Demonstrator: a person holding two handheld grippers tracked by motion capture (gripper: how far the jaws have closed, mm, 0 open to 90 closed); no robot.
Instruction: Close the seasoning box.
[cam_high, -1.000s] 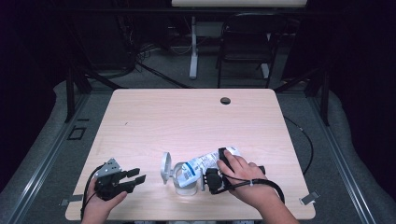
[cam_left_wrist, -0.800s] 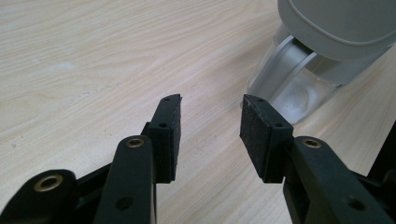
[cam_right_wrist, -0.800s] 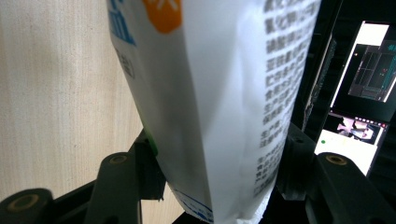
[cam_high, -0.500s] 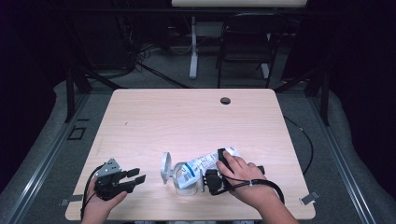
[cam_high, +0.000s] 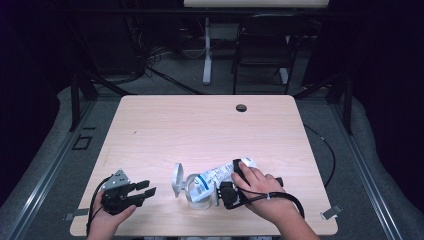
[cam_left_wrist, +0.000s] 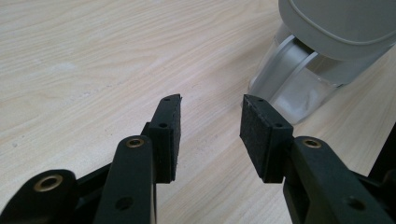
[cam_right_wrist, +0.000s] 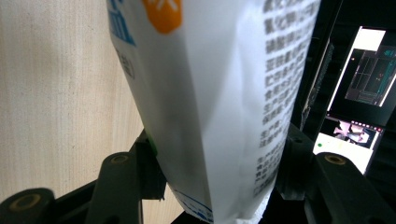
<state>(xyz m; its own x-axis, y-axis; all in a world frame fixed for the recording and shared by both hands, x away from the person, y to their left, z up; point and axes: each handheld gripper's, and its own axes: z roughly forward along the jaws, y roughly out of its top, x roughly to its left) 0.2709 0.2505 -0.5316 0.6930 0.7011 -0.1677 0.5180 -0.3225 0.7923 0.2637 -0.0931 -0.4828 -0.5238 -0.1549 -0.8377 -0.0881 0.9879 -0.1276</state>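
A white pouch with blue print (cam_high: 214, 176) lies tilted near the table's front edge, its lower end at the mouth of a clear container (cam_high: 196, 190) whose grey lid (cam_high: 177, 180) hangs open to the left. My right gripper (cam_high: 231, 179), under the person's hand, is shut on the pouch (cam_right_wrist: 219, 93), with a jaw on each side of it. At the front left my left gripper (cam_high: 148, 187) is open with nothing between its jaws, pointing at the container. In the left gripper view this gripper (cam_left_wrist: 210, 105) sits just short of the container (cam_left_wrist: 299, 88) and its lid (cam_left_wrist: 336, 28).
The wooden table (cam_high: 200, 130) has a dark round hole (cam_high: 241, 107) near its far edge. A chair (cam_high: 265, 45) and stand legs are on the floor beyond it. Cables trail from both grippers off the front edge. A lit screen (cam_right_wrist: 359, 93) is in the right gripper view.
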